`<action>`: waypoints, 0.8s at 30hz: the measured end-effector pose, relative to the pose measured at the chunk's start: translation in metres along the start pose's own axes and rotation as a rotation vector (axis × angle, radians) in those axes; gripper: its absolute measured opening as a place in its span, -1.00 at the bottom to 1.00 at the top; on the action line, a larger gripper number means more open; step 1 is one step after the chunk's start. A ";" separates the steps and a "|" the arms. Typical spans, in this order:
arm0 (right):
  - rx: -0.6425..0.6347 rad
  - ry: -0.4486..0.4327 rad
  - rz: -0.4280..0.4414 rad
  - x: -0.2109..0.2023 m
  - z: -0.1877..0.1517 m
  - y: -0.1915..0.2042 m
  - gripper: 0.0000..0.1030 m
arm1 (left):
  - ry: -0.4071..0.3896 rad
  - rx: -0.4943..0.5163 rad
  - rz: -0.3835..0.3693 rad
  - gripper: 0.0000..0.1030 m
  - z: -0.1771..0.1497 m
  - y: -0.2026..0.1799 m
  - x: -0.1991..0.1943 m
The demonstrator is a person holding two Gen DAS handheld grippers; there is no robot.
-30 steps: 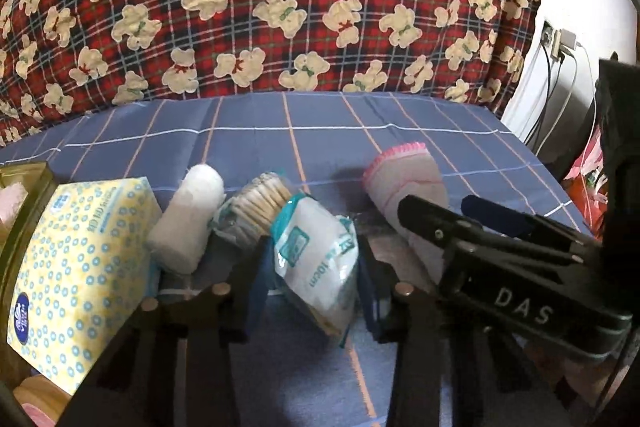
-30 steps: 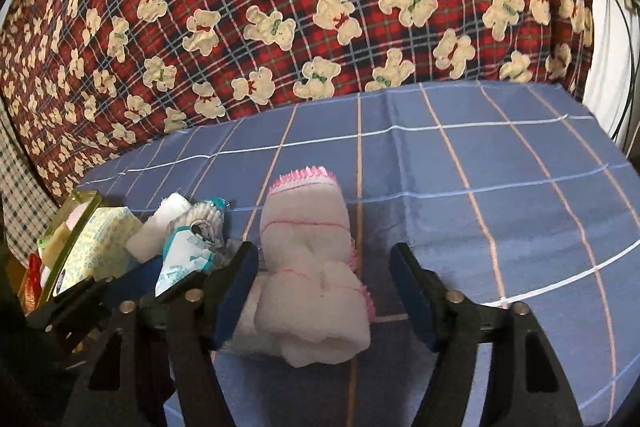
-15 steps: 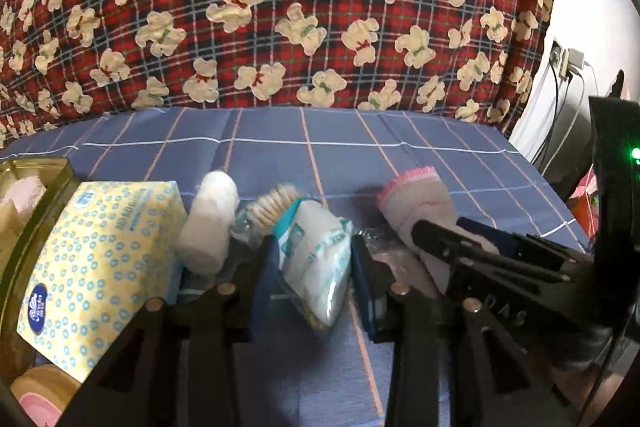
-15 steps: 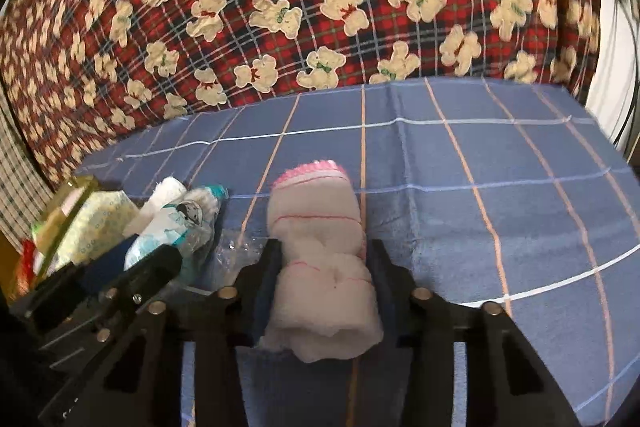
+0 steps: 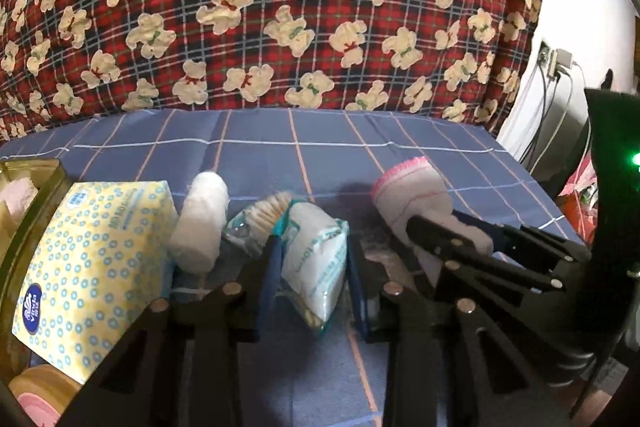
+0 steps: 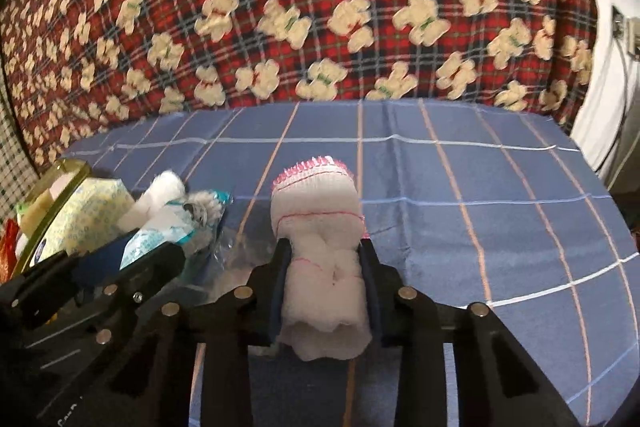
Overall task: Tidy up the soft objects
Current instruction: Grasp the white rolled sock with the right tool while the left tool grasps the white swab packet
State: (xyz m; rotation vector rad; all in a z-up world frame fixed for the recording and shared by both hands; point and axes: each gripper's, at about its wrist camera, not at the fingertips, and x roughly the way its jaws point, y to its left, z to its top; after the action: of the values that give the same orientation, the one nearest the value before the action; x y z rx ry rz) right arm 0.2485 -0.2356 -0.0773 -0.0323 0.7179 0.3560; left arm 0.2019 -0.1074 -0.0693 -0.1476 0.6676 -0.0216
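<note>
Rolled white towel with pink stitched trim (image 6: 320, 251) lies on the blue checked cloth of the desk (image 6: 500, 187), its near half squeezed between the closing pads of the right gripper (image 6: 325, 279), which tilts down from the near edge. Beside it, the left gripper (image 5: 312, 267) closes on a white cotton pack in teal-printed plastic (image 5: 316, 259). Left of these sit a white gauze roll (image 5: 200, 223) and a yellow dotted tissue box (image 5: 92, 259). Open cloth stretches ahead and rightward.

R gripper (image 6: 325, 279) jaws closing, now squeezing rolled towel (image 6: 320, 259); L gripper (image 5: 312, 267) narrowing on cotton pack (image 5: 316, 259).
</note>
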 end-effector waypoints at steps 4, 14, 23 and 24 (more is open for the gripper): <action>0.000 -0.049 -0.017 -0.009 0.000 0.002 -0.32 | -0.018 0.006 -0.015 -0.43 0.000 -0.001 -0.004; 0.055 -0.106 -0.021 -0.023 -0.003 -0.006 -0.32 | -0.055 0.015 -0.028 -0.43 -0.002 -0.003 -0.012; 0.020 -0.177 -0.051 -0.037 -0.006 0.002 -0.32 | -0.092 0.004 -0.036 -0.43 -0.005 0.001 -0.022; 0.019 -0.184 -0.056 -0.039 -0.006 0.002 -0.32 | -0.095 0.004 -0.036 -0.43 -0.005 0.001 -0.023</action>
State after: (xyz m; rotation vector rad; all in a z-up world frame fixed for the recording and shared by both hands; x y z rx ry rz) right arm 0.2169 -0.2464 -0.0568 -0.0012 0.5369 0.2945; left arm 0.1809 -0.1059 -0.0595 -0.1557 0.5701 -0.0504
